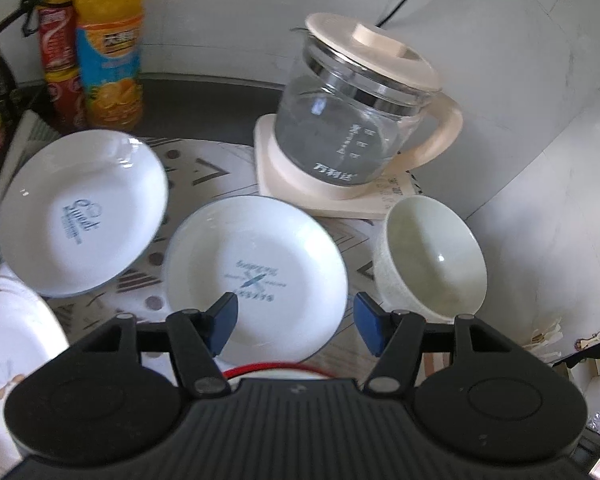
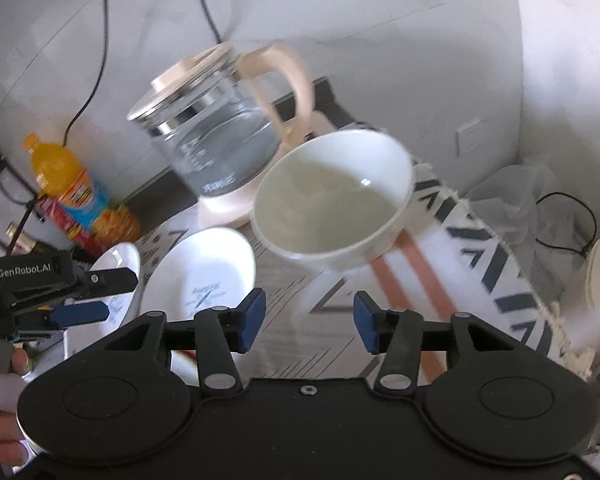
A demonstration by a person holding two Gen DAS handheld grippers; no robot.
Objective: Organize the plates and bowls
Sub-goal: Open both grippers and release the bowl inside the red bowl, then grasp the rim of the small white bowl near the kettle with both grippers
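Both my grippers are spread wide and hold nothing: the left gripper (image 1: 296, 322) hangs over the near rim of the middle plate (image 1: 256, 276), the right gripper (image 2: 310, 320) over bare patterned cloth (image 2: 480, 264), with the bowl (image 2: 332, 196) ahead of it. The bowl sits just beside the glass kettle (image 1: 352, 120) and its base — my worry is that a clumsy reach for its rim would knock the kettle or tip the bowl against it. The tilted plate (image 1: 84, 212) leans on something I cannot make out, so a nudge could slide it. On that plate I read "Sweet"; the middle plate's blue lettering is too blurred. The left gripper's body in the right view says "GenRobot.AI" — the kettle and orange bottle (image 1: 110, 40) carry Chinese characters I cannot read surely.
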